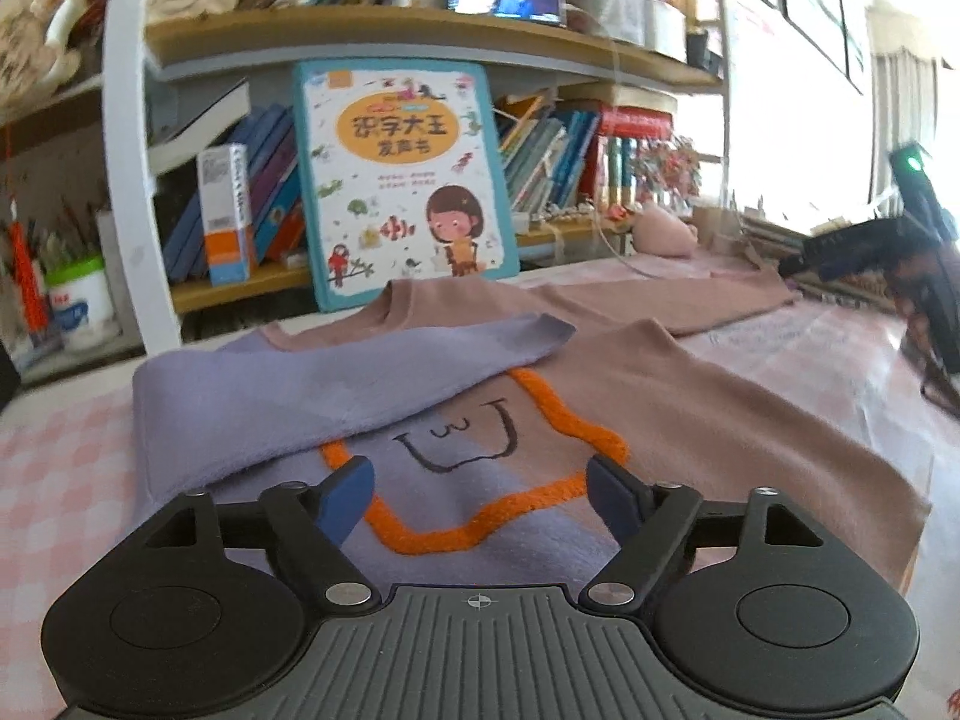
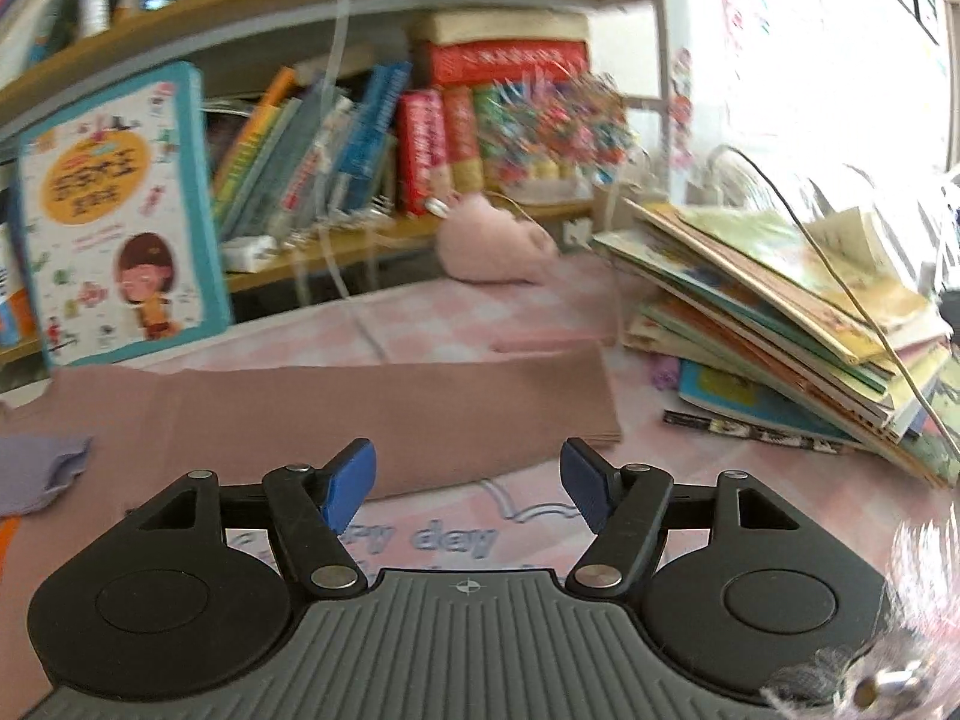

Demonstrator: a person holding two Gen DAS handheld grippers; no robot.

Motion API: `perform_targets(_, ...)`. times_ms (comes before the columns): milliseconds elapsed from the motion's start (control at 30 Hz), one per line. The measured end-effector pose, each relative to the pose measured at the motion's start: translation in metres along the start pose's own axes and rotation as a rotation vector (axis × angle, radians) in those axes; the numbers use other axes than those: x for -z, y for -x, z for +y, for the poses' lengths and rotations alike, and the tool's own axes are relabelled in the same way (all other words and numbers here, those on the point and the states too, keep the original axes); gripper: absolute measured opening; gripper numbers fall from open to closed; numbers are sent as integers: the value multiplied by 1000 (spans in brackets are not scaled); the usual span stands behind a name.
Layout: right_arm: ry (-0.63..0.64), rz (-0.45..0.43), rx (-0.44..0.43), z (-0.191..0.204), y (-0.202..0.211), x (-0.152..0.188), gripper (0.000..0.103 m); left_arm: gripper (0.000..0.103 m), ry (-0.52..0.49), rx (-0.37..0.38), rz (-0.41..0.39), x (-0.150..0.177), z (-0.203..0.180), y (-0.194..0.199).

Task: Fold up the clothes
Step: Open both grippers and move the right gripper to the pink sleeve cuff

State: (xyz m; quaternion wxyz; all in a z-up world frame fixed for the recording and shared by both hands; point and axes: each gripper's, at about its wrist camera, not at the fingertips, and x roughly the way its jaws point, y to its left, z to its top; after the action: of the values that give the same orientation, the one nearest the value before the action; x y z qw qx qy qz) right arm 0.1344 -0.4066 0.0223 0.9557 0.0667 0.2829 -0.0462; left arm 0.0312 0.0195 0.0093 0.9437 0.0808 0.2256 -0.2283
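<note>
Faintly, "day" on tablecloth [image 2: 540, 516]

Two low, close wrist views toward the bookshelf [image 1: 420, 60] — shared picture book [image 2: 120, 216].

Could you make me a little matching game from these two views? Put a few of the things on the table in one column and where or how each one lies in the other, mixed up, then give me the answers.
Things:
1. Purple sleeve
2. Pinkish-brown sleeve
3. Children's book with the cartoon girl
4. Pile of picture books

States:
A. Stacked unevenly on the table's right side
B. Folded across the sweater's front
C. Stretched out flat on the checked cloth
D. Propped upright against the shelf

Pairs: 1-B, 2-C, 3-D, 4-A
</note>
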Motion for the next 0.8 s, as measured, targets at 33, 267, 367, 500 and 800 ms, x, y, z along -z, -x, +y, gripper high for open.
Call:
perform_targets(33, -10, 12, 4, -3, -4, -2, 66, 83, -14, -4, 0, 0, -3, 0)
perform_targets(267, -94, 86, 37, -28, -23, -16, 66, 91, -63, 0, 10, 1, -13, -1)
perform_targets(367, -138, 95, 36, -37, -26, -18, 66, 91, -42, 4, 14, 1, -10, -2)
perform_targets(500, -198, 111, 32, -47, -32, -20, 65, 92, -39, 7, 19, 1, -10, -3)
perform_targets(800, -286, 140, 32, -62, -43, -21, 65, 94, -40, 10, 26, 1, -10, -4)
